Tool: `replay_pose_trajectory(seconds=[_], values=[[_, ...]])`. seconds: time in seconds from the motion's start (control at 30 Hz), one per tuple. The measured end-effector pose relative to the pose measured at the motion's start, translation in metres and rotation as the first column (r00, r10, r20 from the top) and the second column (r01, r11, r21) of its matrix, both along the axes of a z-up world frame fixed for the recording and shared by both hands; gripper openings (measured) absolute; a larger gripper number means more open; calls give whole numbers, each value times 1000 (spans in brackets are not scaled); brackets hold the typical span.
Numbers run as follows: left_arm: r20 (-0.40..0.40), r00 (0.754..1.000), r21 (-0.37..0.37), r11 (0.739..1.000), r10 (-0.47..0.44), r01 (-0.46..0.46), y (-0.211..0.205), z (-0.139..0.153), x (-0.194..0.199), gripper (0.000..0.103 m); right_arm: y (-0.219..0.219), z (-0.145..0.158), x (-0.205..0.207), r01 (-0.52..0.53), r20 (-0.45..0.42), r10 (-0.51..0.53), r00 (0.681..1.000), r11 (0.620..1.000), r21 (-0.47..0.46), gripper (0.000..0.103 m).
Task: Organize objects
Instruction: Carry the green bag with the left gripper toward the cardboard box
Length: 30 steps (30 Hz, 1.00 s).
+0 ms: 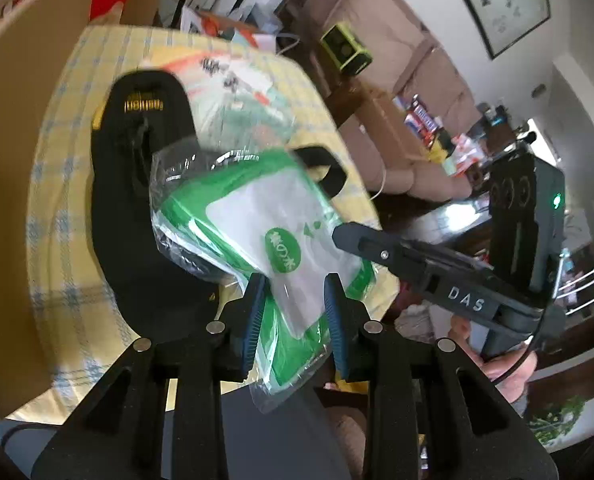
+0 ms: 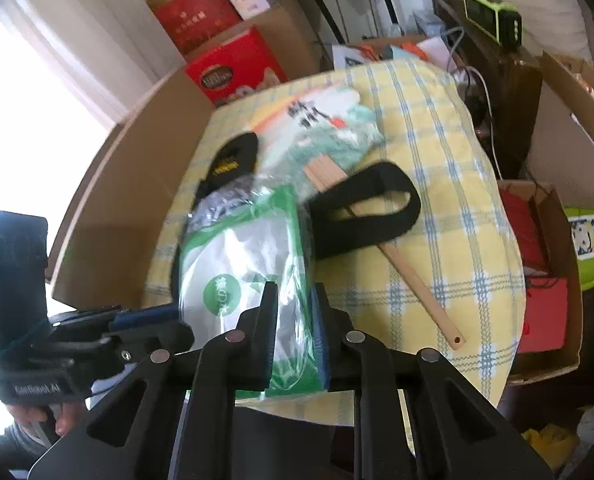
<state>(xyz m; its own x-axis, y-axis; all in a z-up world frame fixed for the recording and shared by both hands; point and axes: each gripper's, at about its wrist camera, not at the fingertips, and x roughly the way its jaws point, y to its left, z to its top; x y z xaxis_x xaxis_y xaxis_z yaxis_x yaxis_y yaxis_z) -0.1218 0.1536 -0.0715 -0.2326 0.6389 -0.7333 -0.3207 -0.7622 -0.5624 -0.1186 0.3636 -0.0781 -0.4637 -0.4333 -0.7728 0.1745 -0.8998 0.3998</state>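
A green-and-white plastic packet (image 1: 265,232) hangs above a round table with a yellow checked cloth (image 1: 73,184). My left gripper (image 1: 295,312) is shut on the packet's lower end. My right gripper (image 2: 293,320) is shut on the same packet (image 2: 249,256) from the other side; its finger (image 1: 361,240) shows in the left wrist view touching the packet's right edge. Under the packet lie a black bag (image 1: 137,216) with a strap loop (image 2: 373,208), a white-and-orange packet (image 2: 317,120) and a wooden stick (image 2: 413,280).
Cardboard boxes (image 2: 109,184) stand behind the table, one with a red box (image 2: 233,68). An open carton with red items (image 2: 537,272) and a green box (image 2: 585,248) sit to the right. A sofa (image 1: 409,80) and a neon-green device (image 1: 345,48) lie beyond.
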Motion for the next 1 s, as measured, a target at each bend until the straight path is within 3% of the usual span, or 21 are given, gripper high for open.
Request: replay_pose_trajectory(seconds=[0.67, 1.0], values=[[-122, 991, 103, 993, 61, -49, -41, 78, -11, 26, -29, 70, 4, 4, -122, -9, 992, 999, -38, 16], [-169, 974, 133, 983, 152, -130, -100, 108, -15, 26, -88, 104, -5, -76, -180, 68, 981, 997, -34, 16]])
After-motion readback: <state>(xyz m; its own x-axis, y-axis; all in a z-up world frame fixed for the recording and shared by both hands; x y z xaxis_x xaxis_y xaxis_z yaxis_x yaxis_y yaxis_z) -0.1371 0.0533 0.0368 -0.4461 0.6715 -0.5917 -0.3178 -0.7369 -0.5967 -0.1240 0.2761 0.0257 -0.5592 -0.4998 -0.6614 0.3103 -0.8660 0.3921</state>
